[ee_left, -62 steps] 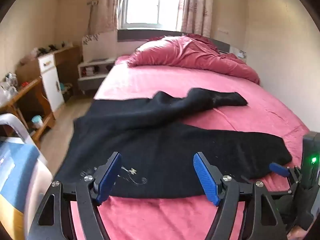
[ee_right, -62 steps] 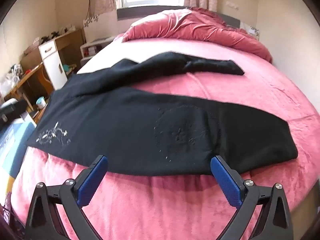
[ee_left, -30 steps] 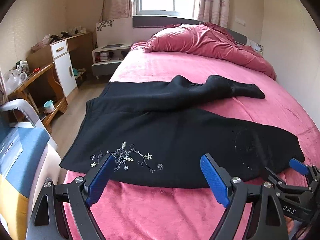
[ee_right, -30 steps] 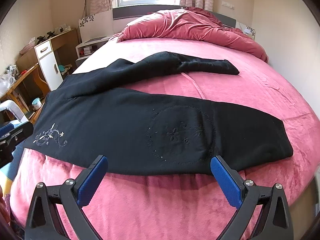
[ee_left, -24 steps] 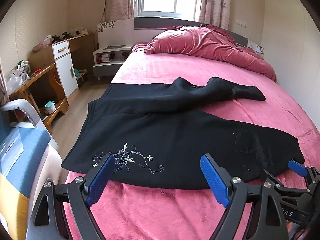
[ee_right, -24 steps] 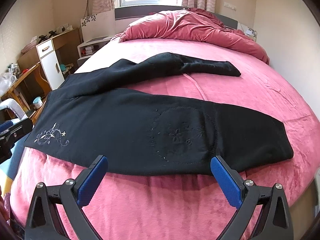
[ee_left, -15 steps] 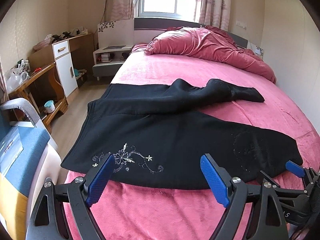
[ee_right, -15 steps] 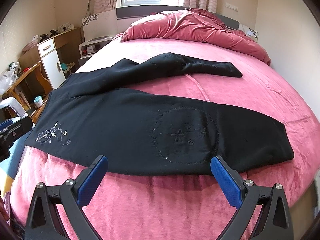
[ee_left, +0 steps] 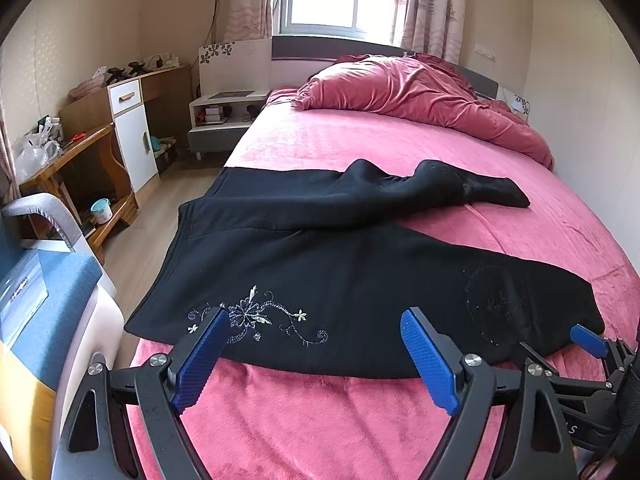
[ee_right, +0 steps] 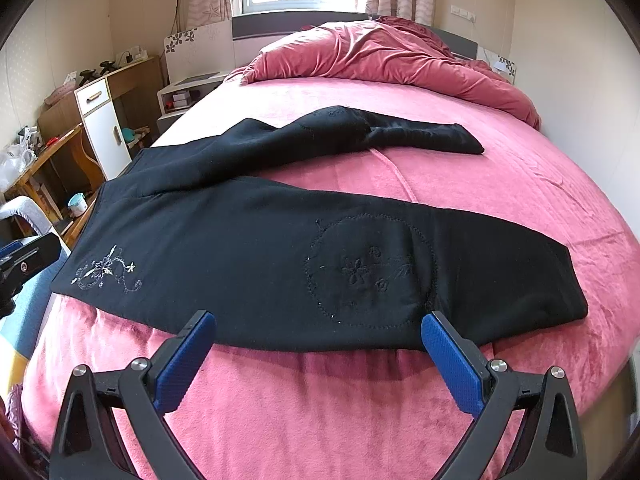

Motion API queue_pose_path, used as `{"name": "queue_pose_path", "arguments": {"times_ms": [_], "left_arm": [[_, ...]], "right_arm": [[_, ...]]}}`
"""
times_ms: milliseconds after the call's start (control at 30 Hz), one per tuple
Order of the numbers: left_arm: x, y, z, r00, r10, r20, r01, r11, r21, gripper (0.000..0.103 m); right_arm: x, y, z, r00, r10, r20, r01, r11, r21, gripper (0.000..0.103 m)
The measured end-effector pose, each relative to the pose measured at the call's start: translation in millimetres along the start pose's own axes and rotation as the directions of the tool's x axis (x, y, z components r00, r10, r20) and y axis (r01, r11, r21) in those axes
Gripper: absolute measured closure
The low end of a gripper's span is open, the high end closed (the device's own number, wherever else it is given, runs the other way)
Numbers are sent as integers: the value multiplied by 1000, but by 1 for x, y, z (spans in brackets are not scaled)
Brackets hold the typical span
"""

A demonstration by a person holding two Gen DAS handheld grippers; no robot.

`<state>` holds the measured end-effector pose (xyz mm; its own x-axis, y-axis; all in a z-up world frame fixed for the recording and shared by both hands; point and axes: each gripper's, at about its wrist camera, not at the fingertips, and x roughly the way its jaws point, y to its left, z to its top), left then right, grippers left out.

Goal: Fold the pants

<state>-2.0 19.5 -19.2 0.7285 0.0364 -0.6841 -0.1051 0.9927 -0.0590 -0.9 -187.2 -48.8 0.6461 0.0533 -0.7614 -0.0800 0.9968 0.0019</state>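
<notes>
Black pants (ee_left: pixel 340 276) (ee_right: pixel 280 248) lie spread across the pink bed, waistband at the left edge, legs running right. The near leg lies flat with white floral embroidery (ee_left: pixel 256 316) near the waist and a stitched circle (ee_right: pixel 368 268) further along. The far leg (ee_right: pixel 340 130) is rumpled and bunched. My left gripper (ee_left: pixel 316 336) hovers open over the near hem by the embroidery, holding nothing. My right gripper (ee_right: pixel 318 338) is open just short of the near leg's edge, below the circle. Its blue fingertip (ee_left: pixel 588 338) shows in the left wrist view at the right.
The bed (ee_left: pixel 320 420) is covered with a pink blanket, and a crumpled red duvet (ee_left: pixel 420 96) lies at its head. A wooden desk (ee_left: pixel 68 160), white cabinet (ee_left: pixel 134 132) and nightstand (ee_left: pixel 224 116) stand on the left. A blue and white object (ee_left: pixel 44 312) sits close at the left.
Both grippers stay open. The left wrist view has risen and drawn back a little since two seconds ago; over the last second both views hold almost still. The pants have not moved.
</notes>
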Motion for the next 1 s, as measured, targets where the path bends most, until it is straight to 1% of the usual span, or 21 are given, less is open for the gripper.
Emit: {"name": "queue_pose_path", "arguments": {"times_ms": [333,600,733,800,833,900,933,967,1000], "left_arm": [[-2,0,0,1000,4,1,-4,1000,-6,14],[0,1,-3,1000,4,-8,-4,1000,-10,14],[5,2,-5,1000,-6,-25,6,1000,-13,14],[10,4,-7,999,-29,-45,28,999,-23,14],[17,9,-9,996,-57,-68,54,998,-43,14],[29,20,-14,988,-108,-112,98,991,-89,14],[37,29,-17,981,-132,-144,114,985,-128,20],[46,40,-21,973,-142,-181,109,978,-177,30],[55,52,-25,966,-149,-211,102,971,-216,32]], "right_arm": [[2,-3,-3,1000,-2,-5,2,1000,4,0],[4,-5,-7,1000,-4,-12,4,1000,8,0],[5,-7,-9,1000,-3,-16,3,1000,14,0],[7,-8,-10,1000,1,-22,0,1000,16,0],[8,-10,-10,1000,7,-26,-7,1000,18,0],[12,-20,-12,997,59,-49,-56,997,61,0],[14,-31,-15,993,97,-65,-89,990,106,0],[15,-39,-17,991,114,-70,-103,985,135,0],[17,-52,-21,988,134,-73,-119,976,181,0]]}}
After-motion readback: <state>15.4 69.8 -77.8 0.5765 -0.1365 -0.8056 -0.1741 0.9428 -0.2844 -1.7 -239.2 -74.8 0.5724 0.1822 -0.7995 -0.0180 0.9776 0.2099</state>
